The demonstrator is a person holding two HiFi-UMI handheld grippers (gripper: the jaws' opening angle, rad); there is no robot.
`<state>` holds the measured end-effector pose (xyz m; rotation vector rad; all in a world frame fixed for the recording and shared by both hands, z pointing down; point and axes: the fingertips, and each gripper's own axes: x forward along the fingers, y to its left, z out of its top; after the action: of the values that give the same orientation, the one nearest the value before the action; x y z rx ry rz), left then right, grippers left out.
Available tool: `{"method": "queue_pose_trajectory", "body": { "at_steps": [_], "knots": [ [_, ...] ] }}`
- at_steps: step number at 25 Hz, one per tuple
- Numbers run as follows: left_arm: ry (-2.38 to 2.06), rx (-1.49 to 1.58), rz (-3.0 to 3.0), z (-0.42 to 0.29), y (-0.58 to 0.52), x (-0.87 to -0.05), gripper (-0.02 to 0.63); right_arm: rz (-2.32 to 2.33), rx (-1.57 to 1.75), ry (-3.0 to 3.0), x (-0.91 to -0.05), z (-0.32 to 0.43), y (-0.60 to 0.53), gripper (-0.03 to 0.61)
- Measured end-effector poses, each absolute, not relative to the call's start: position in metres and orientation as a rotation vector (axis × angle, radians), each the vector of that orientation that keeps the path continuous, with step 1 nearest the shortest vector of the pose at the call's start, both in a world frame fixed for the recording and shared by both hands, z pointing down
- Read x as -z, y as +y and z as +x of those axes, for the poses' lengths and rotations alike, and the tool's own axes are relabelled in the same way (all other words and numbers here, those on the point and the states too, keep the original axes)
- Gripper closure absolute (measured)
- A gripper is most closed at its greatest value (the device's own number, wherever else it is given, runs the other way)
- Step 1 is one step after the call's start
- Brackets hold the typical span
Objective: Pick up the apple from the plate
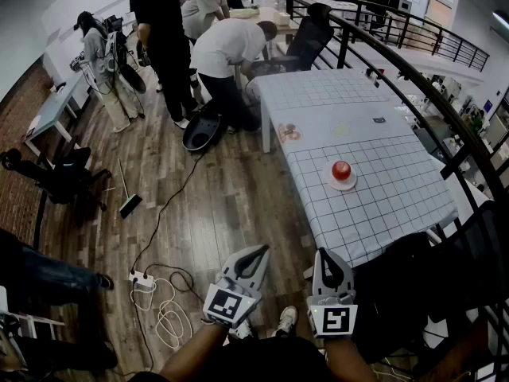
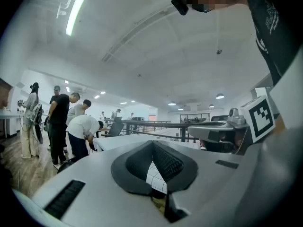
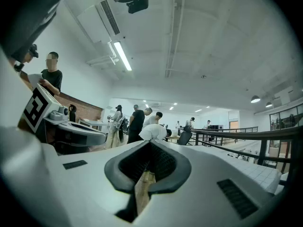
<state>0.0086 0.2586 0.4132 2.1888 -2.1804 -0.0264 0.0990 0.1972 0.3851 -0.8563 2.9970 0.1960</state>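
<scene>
A red apple (image 1: 341,169) sits on a small white plate (image 1: 343,185) near the front of a table with a grid-patterned cloth (image 1: 382,205). Both grippers are held low over the wooden floor, well short of the table and pointing level toward it. My left gripper (image 1: 258,251) is shut with nothing in it; in the left gripper view its jaws (image 2: 153,143) meet at the tip and the apple is out of sight. Beside it, my right gripper (image 1: 322,255) also looks shut and empty, its jaws (image 3: 150,143) closed together.
Several people (image 1: 171,46) stand or bend near the table's far end by a black chair (image 1: 310,34). A black railing (image 1: 429,94) curves along the right. On the floor lie a power strip with cables (image 1: 143,279), a broom (image 1: 127,201) and a dark basin (image 1: 203,130).
</scene>
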Motion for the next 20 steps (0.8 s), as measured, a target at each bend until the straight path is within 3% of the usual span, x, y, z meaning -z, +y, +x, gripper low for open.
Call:
{"method": "queue_pose_trajectory", "body": {
  "at_steps": [20],
  "knots": [
    [-2.222,0.003,2.213,0.011,0.261,-0.396,0.592,-0.794,-0.202,3.003,-0.379,0.098,0.201,0.555]
  ]
}}
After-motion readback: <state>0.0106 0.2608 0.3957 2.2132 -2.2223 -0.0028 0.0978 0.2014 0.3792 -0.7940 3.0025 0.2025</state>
